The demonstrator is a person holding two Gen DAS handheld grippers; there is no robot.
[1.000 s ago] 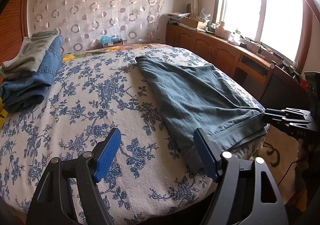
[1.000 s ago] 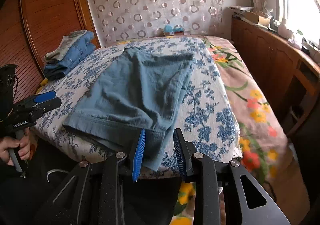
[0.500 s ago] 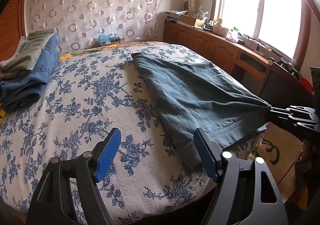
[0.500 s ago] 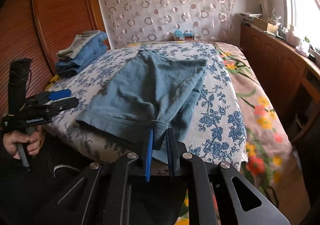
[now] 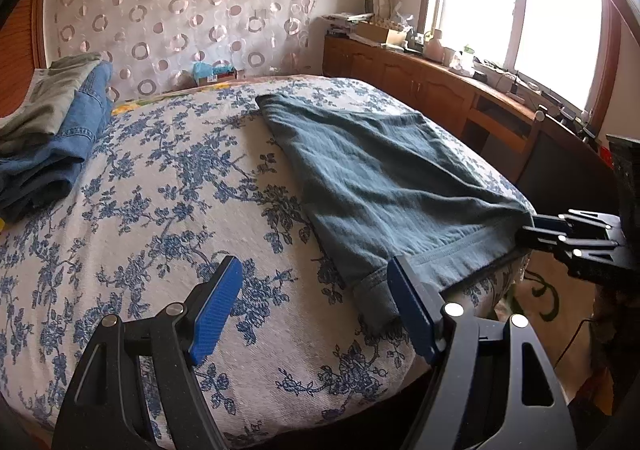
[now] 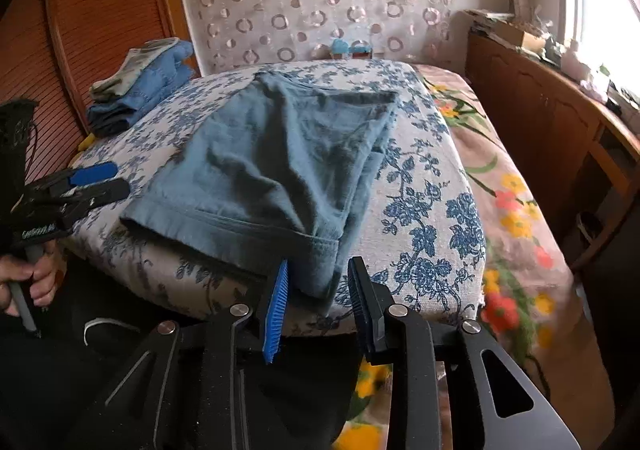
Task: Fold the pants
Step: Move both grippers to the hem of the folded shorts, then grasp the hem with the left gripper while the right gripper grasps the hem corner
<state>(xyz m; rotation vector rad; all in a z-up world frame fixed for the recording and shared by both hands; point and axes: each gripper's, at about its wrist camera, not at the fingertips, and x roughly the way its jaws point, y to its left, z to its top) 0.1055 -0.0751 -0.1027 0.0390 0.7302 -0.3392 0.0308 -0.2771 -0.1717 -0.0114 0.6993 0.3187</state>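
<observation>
The blue pants point(image 6: 280, 165) lie folded lengthwise on the floral bedspread point(image 5: 160, 209), their near hem hanging just over the near edge of the bed.

The right gripper point(image 6: 316, 302) has its jaws opening, with the hem's right corner between the blue pads but no longer pressed. The left gripper point(image 5: 312, 306) stands spread wide over bare bedspread, the hem's left corner just beside its right finger and not between the two.

The risk, as I judge it, sits at that overhanging hem: with the right jaws letting go, the corner may sag off the edge and drag the layers out of line, and a re-pinch could catch only the top layer, so the fold would skew. The left gripper, if closed where it is, would likely grab bedspread rather than cloth.

Only the right wrist view shows the person's hand point(image 6: 28, 282) on the left gripper's handle, and the stepped, doubled layers along the pants' right side. Only the left wrist view shows the right gripper from the side at the hem corner — and the window point(image 5: 520, 9) beyond the wooden cabinets point(image 5: 420, 77). Both views show the stack of folded clothes point(image 5: 44, 137) at the far left.
</observation>
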